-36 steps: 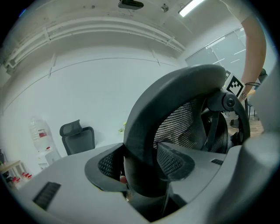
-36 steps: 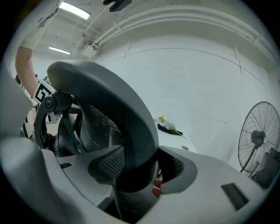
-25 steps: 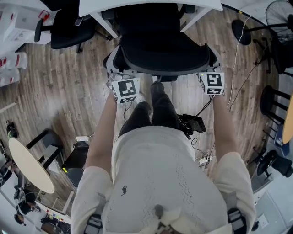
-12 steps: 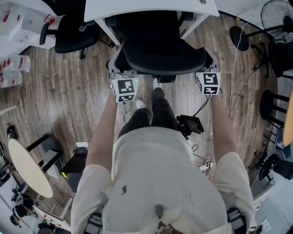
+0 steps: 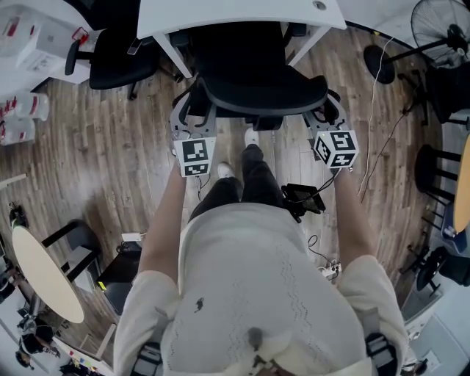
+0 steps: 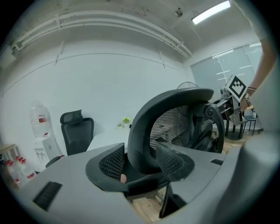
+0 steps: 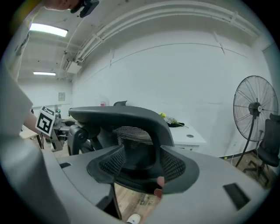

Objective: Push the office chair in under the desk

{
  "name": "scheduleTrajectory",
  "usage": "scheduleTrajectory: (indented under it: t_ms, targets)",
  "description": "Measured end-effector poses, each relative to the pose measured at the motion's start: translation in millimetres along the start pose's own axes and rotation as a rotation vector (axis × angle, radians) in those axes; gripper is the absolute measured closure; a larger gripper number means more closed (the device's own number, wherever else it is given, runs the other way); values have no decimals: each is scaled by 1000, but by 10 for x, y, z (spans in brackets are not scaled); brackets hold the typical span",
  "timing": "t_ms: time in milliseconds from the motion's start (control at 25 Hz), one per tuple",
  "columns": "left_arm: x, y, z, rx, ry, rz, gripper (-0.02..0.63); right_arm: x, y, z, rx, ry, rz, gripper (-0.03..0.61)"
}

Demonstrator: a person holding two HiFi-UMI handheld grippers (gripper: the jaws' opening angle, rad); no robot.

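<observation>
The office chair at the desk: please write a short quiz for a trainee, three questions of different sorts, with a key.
1. True or false: the desk top is black.
2. What stands between the jaws of the left gripper? A) the office chair backrest frame B) a mug C) a book
3. Fill in: in the head view, the fan stands on the picture's ___ side.
Key: 1 false, the desk is white; 2 A; 3 right.

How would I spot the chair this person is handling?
Find the white desk at the top of the head view. The chair sits under its middle, directly ahead of the person. The other black chair stands off at the desk's left end.
</observation>
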State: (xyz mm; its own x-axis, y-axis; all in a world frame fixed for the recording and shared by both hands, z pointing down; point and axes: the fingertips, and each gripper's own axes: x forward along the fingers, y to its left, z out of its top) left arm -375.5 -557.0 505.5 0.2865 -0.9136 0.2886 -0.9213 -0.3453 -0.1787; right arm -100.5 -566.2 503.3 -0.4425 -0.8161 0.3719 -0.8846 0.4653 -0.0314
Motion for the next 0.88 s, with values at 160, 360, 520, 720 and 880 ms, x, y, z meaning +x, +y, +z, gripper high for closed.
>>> scheduleTrajectory:
  t_ms: [160, 360, 520, 720, 880]
  targets:
    - [-226, -92, -25, -11, 0, -27, 427, -167, 222, -36, 47, 10, 0, 355]
    - [-584, -185, 36, -41, -30, -60, 505, -402, 490, 13, 124, -5, -19, 412]
    - [-789, -245, 144, -65, -64, -73, 562, -551, 664, 154, 173, -34, -16, 465]
    - [-1063, -245, 363, -106, -119, -77, 588, -773, 879, 424, 198, -98, -37, 562]
    - [-1282, -250, 526, -121, -142, -127, 591, -936, 1104, 641, 142, -132, -36, 569]
